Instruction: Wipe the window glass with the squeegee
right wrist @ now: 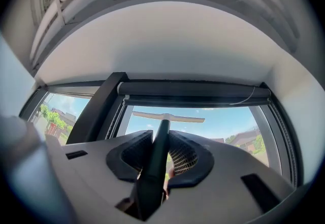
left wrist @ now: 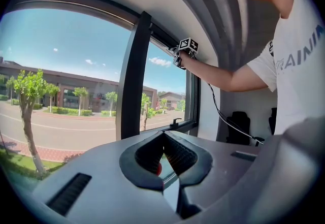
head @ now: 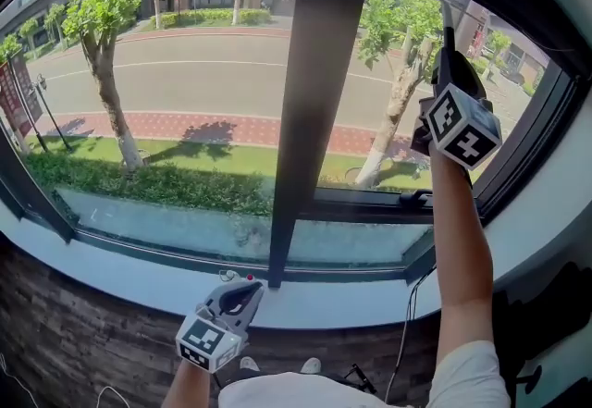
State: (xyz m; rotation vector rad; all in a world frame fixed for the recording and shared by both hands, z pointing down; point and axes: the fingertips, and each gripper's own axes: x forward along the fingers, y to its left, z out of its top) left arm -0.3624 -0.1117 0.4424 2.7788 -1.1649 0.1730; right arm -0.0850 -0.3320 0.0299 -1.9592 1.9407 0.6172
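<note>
Head view: the right claw (head: 450,68) is raised high in front of the right-hand pane of the window glass (head: 393,133), arm at full stretch; the squeegee (head: 447,27) handle runs up out of it toward the top frame, with the blade out of sight here; the left claw (head: 245,290) hangs low, just over the white sill (head: 351,304) near the foot of the dark centre post (head: 310,73).

Left gripper view: the claw is closed to a point with nothing between the jaws; it looks idle and plays no part in the wipe; the raised arm shows across the room, up by the pane's top edge.

Right gripper view: the claw is clamped on the squeegee's dark handle; the pale blade (right wrist: 165,116) lies crosswise near the top of the pane, just under the dark top rail (right wrist: 195,90); I cannot tell whether it touches the glass.

Judgement: this is the top of a stroke; doing it well likely means seating the whole blade edge against the glass first, level with the rail; then drawing straight down with steady pressure, handle tilted slightly off the pane so the edge trails; the grip should hold firm so the handle does not twist; the next pass should overlap slightly.
</note>
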